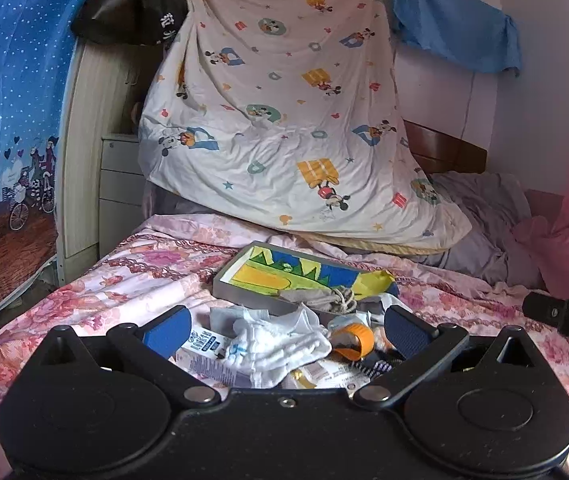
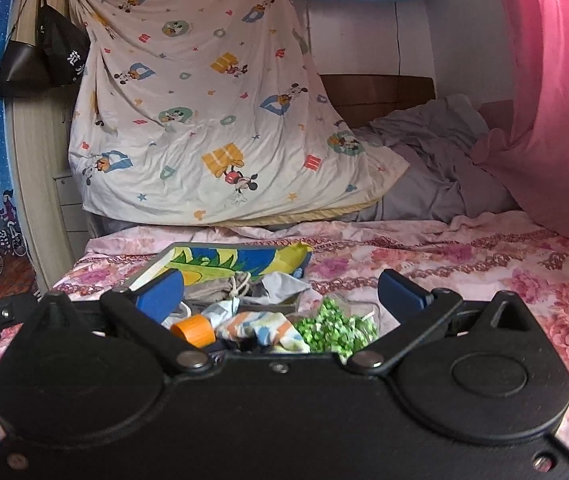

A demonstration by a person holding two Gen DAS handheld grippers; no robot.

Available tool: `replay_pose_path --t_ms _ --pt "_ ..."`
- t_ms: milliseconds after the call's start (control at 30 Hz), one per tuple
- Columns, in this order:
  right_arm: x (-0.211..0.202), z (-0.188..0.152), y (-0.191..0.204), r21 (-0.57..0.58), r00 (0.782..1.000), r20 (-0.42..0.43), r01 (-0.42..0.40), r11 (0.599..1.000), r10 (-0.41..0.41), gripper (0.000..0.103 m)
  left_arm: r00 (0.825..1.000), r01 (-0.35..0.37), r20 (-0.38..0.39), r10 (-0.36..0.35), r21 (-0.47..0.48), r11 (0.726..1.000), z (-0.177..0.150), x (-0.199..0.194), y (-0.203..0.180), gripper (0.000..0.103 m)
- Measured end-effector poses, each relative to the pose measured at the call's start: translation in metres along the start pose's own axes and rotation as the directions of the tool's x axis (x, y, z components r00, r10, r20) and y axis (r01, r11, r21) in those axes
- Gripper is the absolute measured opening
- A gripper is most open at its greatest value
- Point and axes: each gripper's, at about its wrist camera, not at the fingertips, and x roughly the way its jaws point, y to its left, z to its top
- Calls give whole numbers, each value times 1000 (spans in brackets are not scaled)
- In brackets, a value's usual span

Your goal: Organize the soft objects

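Left wrist view: the left gripper [image 1: 286, 330] sits low in the frame over a bed with a pink floral sheet [image 1: 116, 276], its blue-padded fingers [image 1: 168, 330] spread wide and holding nothing. Between them, at lower centre, lies a small heap of soft things: a white cloth with blue print [image 1: 280, 344] on top of a white printed packet [image 1: 208, 354], and just right of it an orange ring-shaped piece [image 1: 354, 340]. Behind the heap, at centre frame, rests a grey tray [image 1: 240, 290] lined with a yellow, green and blue picture, with a beige drawstring pouch [image 1: 324, 298] at its near edge. A black part of the other gripper [image 1: 564, 316] shows at the right edge. A cartoon-print sheet [image 1: 284, 120] hangs across the upper centre, with a rumpled grey blanket [image 1: 488, 216] at its right. Right wrist view: the right gripper [image 2: 280, 292] is also low in the frame, fingers wide apart and empty. Between them lie the orange piece [image 2: 196, 330], a striped orange, blue and white cloth [image 2: 262, 330] and, to its right, a green-speckled item [image 2: 334, 328]. The pouch [image 2: 224, 286] and the tray [image 2: 156, 266] sit just behind, at centre left. A pink curtain [image 2: 556, 80] fills the right edge.
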Motion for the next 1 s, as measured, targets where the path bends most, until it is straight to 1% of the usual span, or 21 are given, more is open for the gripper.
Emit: replay_pose_path --t_ms 100,167,200,300,400,533,600,667,833,1000 --pt "-4 -3 -5 38 1000 -21 7 999 -6 103 1000 8 6 -8 20 1000 -6 0 1 102" --pt "-5 -5 -7 61 1000 -26 3 998 -2 103 1000 22 -3 -22 37 999 -12 0 2 102" --pt "-5 -6 -8 67 999 -44 10 998 -7 103 999 32 -12 -32 43 999 -16 1 3 102" --pt "-2 -12 -8 66 998 -59 2 998 2 103 997 51 -61 -49 45 998 -26 7 5 102" --pt "-1 -23 -7 52 995 -94 -8 999 13 103 992 60 -110 -55 42 997 -32 13 7 102" --pt "2 -26 -4 30 994 -110 -15 999 18 103 980 80 -185 -74 25 996 -39 21 9 102" --pt "6 -28 -4 29 992 -127 -21 999 24 102 971 81 -228 -75 19 997 -44 25 10 102" --pt "10 -32 -4 26 987 -156 -25 999 29 103 965 76 -252 -70 12 997 -47 28 11 102" --pt "15 -37 1 11 974 -220 -45 999 47 102 959 77 -273 -75 -2 997 -51 31 13 102" --pt "23 -43 3 13 960 -269 -72 997 73 102 949 93 -304 -89 -1 996 -54 34 10 102"
